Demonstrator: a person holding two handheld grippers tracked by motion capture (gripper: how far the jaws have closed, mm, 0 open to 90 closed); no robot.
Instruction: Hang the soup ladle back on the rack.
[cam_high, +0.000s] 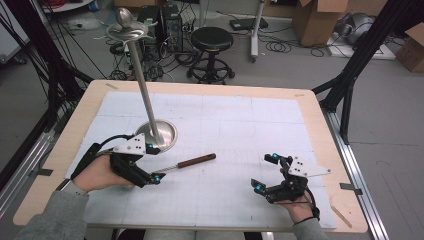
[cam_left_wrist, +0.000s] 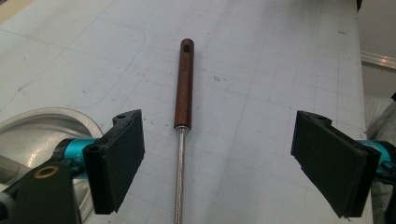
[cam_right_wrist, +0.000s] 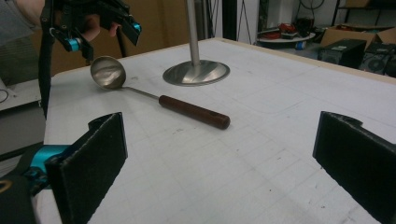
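Lying flat on the table (cam_high: 280, 107), ladle (cam_left_wrist: 184, 88) between left gripper (cam_left_wrist: 219, 163)'s wide-open jaws, seemingly untouched, nothing gripped.

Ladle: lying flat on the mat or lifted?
Lying flat. The ladle rests on the mat, bowl and wooden handle both down; the left tool hovers open over its stem, touching nothing.

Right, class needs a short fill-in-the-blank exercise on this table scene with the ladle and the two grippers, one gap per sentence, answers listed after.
1. The ladle lies flat on the table with a handle made of ____.
2. The left gripper has its jaws ____, with the ladle's metal shaft running between them untouched.
3. The tall metal stand rests on a base that is ____ in shape.
4. The right gripper holds ____.

Missing words: wood; open; round; nothing
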